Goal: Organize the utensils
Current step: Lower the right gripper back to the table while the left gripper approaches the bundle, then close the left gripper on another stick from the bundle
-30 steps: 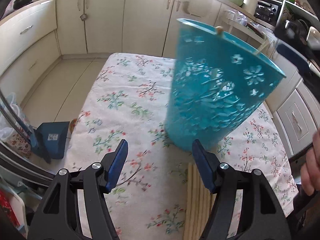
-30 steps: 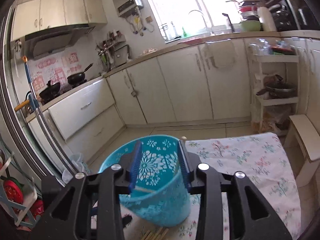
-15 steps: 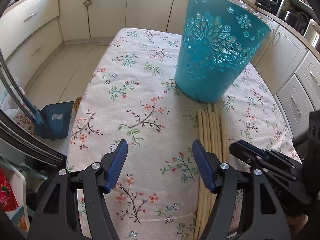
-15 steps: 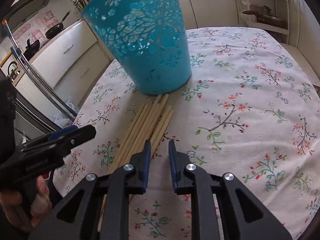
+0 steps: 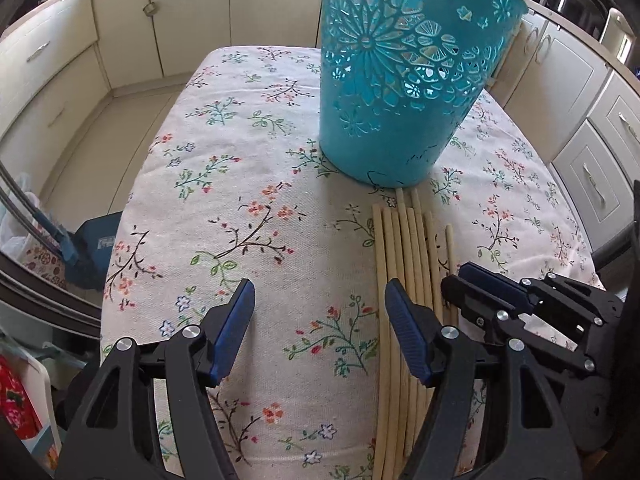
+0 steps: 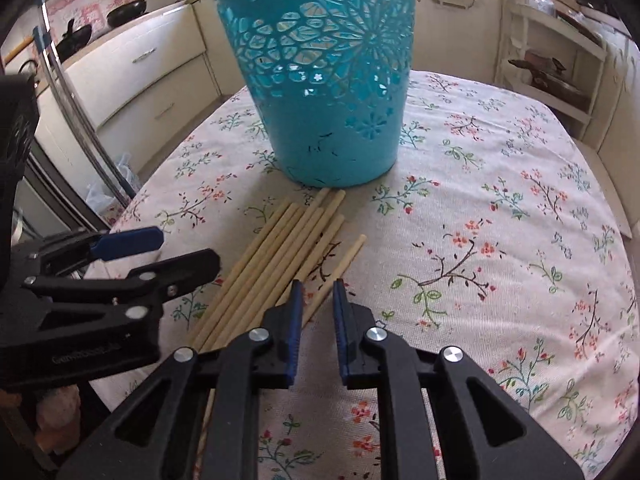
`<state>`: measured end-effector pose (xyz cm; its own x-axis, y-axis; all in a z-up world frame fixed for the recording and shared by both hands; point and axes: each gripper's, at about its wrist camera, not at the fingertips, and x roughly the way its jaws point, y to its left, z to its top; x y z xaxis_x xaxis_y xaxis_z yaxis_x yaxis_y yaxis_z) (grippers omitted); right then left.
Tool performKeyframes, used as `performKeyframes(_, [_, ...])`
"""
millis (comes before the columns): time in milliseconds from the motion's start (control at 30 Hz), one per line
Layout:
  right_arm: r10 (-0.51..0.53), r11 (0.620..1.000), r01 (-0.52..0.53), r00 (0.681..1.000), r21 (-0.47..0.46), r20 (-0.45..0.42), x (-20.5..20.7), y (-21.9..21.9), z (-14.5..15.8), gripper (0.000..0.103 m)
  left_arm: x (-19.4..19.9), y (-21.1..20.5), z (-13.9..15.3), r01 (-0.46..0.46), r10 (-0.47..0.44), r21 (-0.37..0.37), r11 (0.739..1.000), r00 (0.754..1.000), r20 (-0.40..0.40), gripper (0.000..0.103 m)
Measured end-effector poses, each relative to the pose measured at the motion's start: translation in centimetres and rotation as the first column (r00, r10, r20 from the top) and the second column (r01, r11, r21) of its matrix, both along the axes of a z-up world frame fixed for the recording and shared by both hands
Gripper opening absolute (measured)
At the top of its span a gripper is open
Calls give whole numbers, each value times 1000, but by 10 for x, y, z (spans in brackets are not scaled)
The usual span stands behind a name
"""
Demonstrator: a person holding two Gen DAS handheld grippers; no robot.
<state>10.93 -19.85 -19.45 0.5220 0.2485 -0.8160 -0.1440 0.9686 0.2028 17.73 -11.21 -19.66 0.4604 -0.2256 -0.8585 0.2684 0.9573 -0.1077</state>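
A teal cut-out basket [image 5: 400, 80] stands upright on the floral tablecloth [image 5: 248, 208]; it also shows in the right wrist view [image 6: 328, 80]. Several wooden chopsticks [image 5: 404, 264] lie side by side in front of it, also in the right wrist view [image 6: 280, 256]. My left gripper [image 5: 320, 312] is open and empty, low over the cloth just left of the chopsticks. My right gripper [image 6: 316, 304] is open by a narrow gap, with the rightmost chopstick [image 6: 340, 264] running between its tips. It also appears in the left wrist view [image 5: 492, 292].
The table [image 6: 520, 240] is small, with edges near on every side. Cream kitchen cabinets [image 5: 120, 40] surround it. A blue dustpan [image 5: 96, 252] and a broom stand on the floor to the left. A shelf rack [image 6: 552, 64] stands at the back right.
Both grippers have moved lower and closer to the chopsticks and the basket. The right gripper's jaws have opened slightly. The basket stands still.
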Motion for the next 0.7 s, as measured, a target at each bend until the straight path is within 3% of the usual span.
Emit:
performKeyframes(233, [43,997,-42,999,-71,1,-10,-18,-1,15,11,-12,-5,14,-15,51,999,1000,9,66])
performKeyframes(700, [-42,999,42,999,8,11,-13,-35,-4,15,12,-22,-9,19,-23,125,992,999,28,66])
